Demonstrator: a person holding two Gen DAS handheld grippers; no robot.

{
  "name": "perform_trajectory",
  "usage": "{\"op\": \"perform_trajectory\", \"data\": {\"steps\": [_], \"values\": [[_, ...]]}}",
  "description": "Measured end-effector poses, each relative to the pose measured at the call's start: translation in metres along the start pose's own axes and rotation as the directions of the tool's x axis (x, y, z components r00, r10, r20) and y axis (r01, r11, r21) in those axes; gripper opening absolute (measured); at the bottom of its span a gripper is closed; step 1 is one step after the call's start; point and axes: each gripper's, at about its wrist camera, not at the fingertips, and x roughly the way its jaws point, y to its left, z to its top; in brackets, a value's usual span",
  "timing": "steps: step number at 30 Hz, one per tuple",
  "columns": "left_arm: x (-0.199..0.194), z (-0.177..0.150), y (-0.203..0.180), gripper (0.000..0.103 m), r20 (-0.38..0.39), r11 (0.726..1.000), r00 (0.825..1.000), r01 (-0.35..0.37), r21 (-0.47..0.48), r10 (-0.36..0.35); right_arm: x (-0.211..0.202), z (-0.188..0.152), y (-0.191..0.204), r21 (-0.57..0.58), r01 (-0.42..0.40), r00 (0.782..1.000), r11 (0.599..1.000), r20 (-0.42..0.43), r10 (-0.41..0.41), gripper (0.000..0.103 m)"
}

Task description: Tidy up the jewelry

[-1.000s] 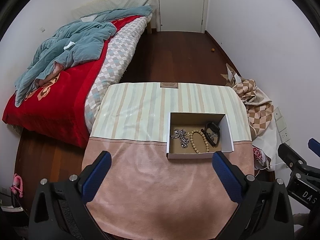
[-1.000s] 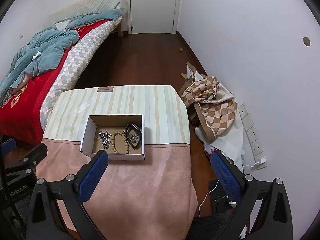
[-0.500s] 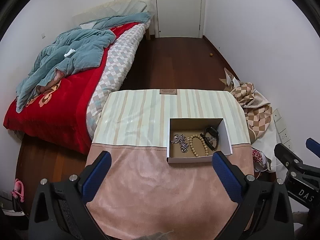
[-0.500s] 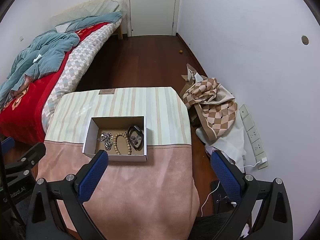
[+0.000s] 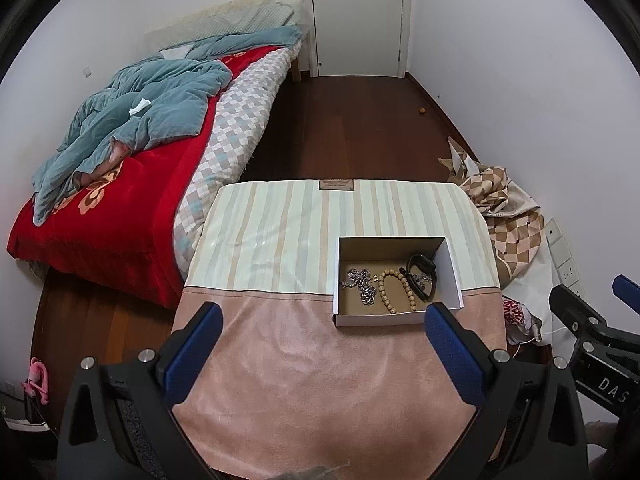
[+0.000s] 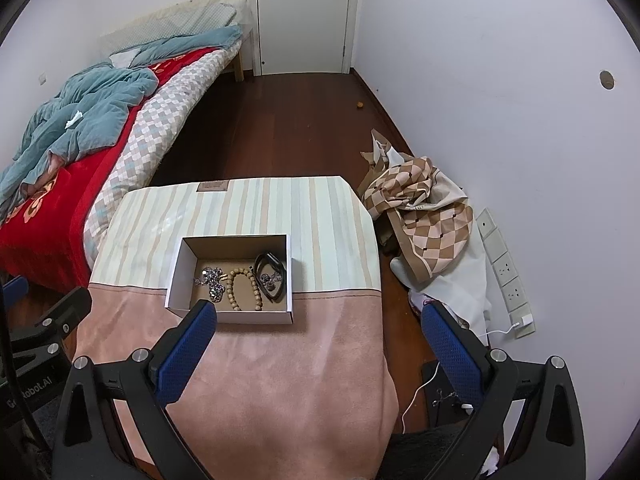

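A shallow white cardboard box (image 5: 378, 319) (image 6: 256, 317) sits on the cloth-covered table (image 5: 304, 364) (image 6: 304, 360). Inside it lie a silver chain (image 5: 362, 285) (image 6: 212, 280), a wooden bead bracelet (image 5: 394, 291) (image 6: 245, 285) and a black band (image 5: 421, 276) (image 6: 273, 275). My left gripper (image 5: 323, 316) hangs open above the pink part of the cloth, near side of the box, holding nothing. My right gripper (image 6: 319, 312) is open and empty too, with the box just beyond its left finger. Each gripper shows at the edge of the other's view.
A bed (image 5: 132, 184) with a red cover and a teal quilt runs along the left. A checkered cloth pile (image 6: 424, 220) lies on the wood floor right of the table, by wall sockets (image 6: 506, 268). A white door (image 5: 360, 16) is at the back.
Both grippers have drawn back and tilted up a little, so the box looks slightly smaller and the door shows more. The jewelry in the box has not moved.
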Motion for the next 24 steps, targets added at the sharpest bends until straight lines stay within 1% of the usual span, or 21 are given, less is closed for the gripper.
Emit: {"op": "perform_trajectory", "data": {"steps": [24], "values": [[-0.004,-0.0005,-0.0012,0.103,0.006,1.0,1.0,-0.002,-0.002,0.002,-0.002,-0.0004,0.0007,0.0,-0.001,1.0,1.0,0.001,0.001,0.103]]}}
